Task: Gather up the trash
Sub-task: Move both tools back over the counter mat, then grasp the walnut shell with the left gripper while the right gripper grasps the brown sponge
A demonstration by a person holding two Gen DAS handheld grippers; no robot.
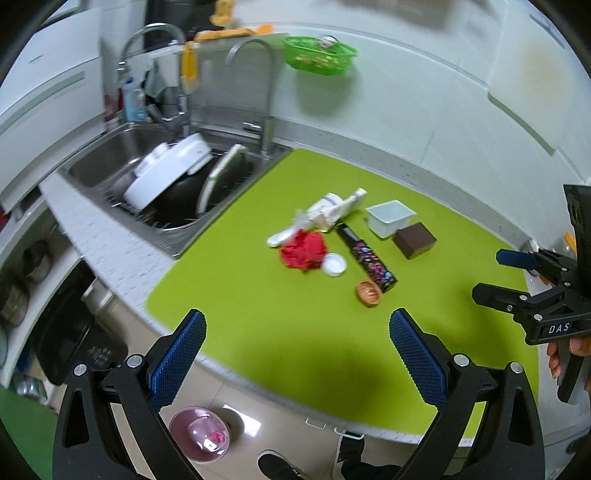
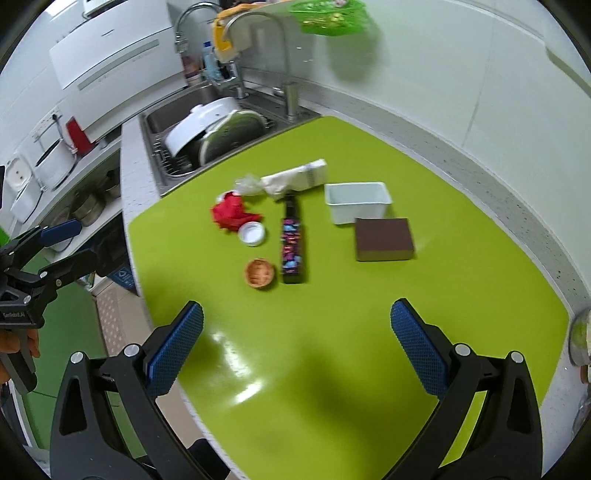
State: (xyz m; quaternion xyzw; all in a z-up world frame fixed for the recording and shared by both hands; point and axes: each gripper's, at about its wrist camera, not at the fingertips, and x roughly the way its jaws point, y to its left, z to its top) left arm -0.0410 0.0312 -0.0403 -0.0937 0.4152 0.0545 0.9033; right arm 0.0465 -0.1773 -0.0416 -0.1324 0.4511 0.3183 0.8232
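Note:
Trash lies on the green mat (image 1: 258,302) (image 2: 369,317): a crumpled red wrapper (image 1: 303,250) (image 2: 231,212), a white cap (image 1: 334,264) (image 2: 252,234), a brown nutshell (image 1: 368,292) (image 2: 260,273), a long dark printed wrapper (image 1: 365,258) (image 2: 293,243) and crumpled white packaging (image 1: 325,214) (image 2: 291,179). A white square bin (image 1: 390,218) (image 2: 357,202) stands beside a brown box (image 1: 414,240) (image 2: 384,239). My left gripper (image 1: 297,339) is open and empty at the mat's near edge. My right gripper (image 2: 297,332) is open and empty, well short of the trash.
A steel sink (image 1: 122,162) (image 2: 173,110) with a white pot and lids lies left of the mat. A green basket (image 1: 319,55) (image 2: 332,14) hangs on the wall. A pink floor bin (image 1: 199,434) stands below the counter edge.

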